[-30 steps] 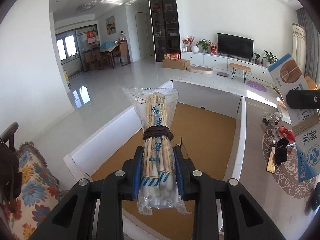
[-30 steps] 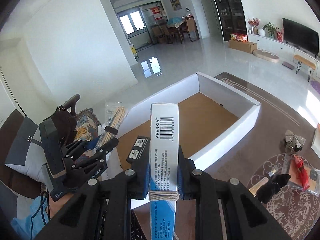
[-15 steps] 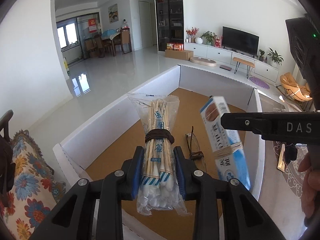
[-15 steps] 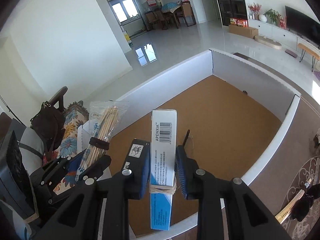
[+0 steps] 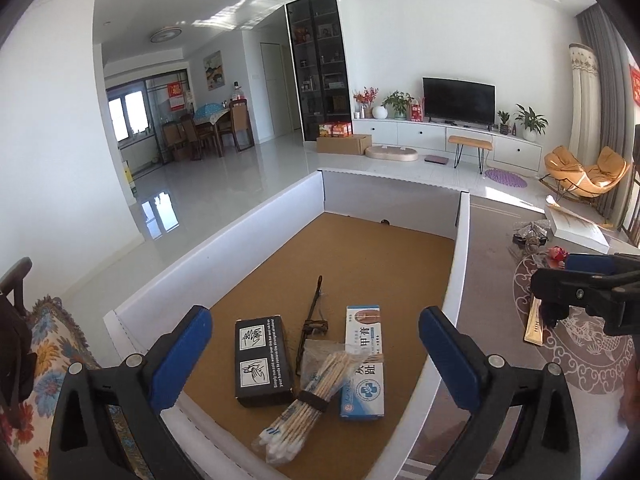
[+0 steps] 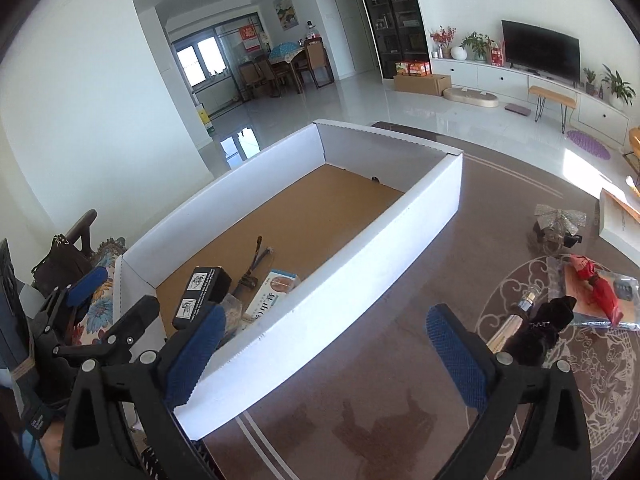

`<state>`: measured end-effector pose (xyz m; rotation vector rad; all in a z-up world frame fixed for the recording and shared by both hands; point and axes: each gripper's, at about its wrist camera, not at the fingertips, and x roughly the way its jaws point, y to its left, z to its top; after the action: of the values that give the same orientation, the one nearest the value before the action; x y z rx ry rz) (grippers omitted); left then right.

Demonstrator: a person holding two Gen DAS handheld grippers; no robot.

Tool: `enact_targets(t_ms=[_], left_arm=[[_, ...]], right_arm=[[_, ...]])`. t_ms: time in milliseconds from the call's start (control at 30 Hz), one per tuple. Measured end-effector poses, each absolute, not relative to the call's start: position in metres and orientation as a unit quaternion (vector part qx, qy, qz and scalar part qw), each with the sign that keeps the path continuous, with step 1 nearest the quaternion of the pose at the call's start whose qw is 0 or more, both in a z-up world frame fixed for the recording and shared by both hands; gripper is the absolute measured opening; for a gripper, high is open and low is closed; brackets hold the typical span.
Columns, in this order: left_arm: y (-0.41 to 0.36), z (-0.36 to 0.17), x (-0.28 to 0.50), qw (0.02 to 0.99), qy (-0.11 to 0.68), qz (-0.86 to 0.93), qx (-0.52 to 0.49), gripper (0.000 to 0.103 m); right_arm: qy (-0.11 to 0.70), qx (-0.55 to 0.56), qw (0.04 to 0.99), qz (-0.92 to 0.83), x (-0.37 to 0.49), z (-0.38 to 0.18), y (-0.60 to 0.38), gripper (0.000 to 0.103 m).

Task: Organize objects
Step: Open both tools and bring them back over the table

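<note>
Left gripper (image 5: 316,356) and right gripper (image 6: 322,354) jaws just opened wide, empty. Cotton-swab bundle (image 5: 308,394) and blue-white carton (image 5: 364,364) lie in white box (image 5: 224,240), apparently touching.

A home's living room: a flat-screen television (image 5: 459,101) on a long white cabinet (image 5: 432,136), potted plants (image 5: 530,120), an orange rocking lounger (image 5: 582,172), and what looks like a dining table (image 5: 218,118) beyond.

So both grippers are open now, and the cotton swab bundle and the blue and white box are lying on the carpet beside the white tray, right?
Not quite. The left wrist view shows the cotton swab bundle and blue and white box lying inside the white tray, not on the carpet. Both grippers, left gripper and right gripper, are open.
</note>
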<state>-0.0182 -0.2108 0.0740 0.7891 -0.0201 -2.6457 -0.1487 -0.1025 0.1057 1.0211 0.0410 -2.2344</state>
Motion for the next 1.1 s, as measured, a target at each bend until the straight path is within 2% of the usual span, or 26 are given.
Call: enact_targets(t_ms=[367, 567, 700, 900, 1000, 1100], left_arm=[[-0.114, 0.097, -0.016, 0.125, -0.059, -0.958, 0.251, 0.103], [-0.074, 0.094, -0.023, 0.065, -0.035, -0.958, 0.278, 0.103], [-0.037, 0.065, -0.038, -0.005, -0.001, -0.943, 0.333, 0.103], [0.018, -0.011, -0.048, -0.057, 0.044, -0.909, 0.411, 0.103], [0.038, -0.039, -0.044, -0.065, 0.024, -0.9, 0.43, 0.103], [0.048, -0.044, -0.039, -0.061, -0.008, -0.899, 0.434, 0.103]], right_arm=[[-0.002, 0.376, 0.258, -0.89, -0.106, 0.091, 0.035, 0.102], [0.016, 0.369, 0.184, -0.911, -0.079, 0.07, 0.087, 0.102], [0.031, 0.368, 0.094, -0.925, -0.05, 0.047, 0.13, 0.103], [0.054, 0.378, -0.018, -0.924, -0.002, 0.03, 0.198, 0.103], [0.049, 0.415, -0.033, -0.908, 0.012, 0.02, 0.224, 0.103], [0.042, 0.44, -0.042, -0.896, 0.023, 0.008, 0.24, 0.103]])
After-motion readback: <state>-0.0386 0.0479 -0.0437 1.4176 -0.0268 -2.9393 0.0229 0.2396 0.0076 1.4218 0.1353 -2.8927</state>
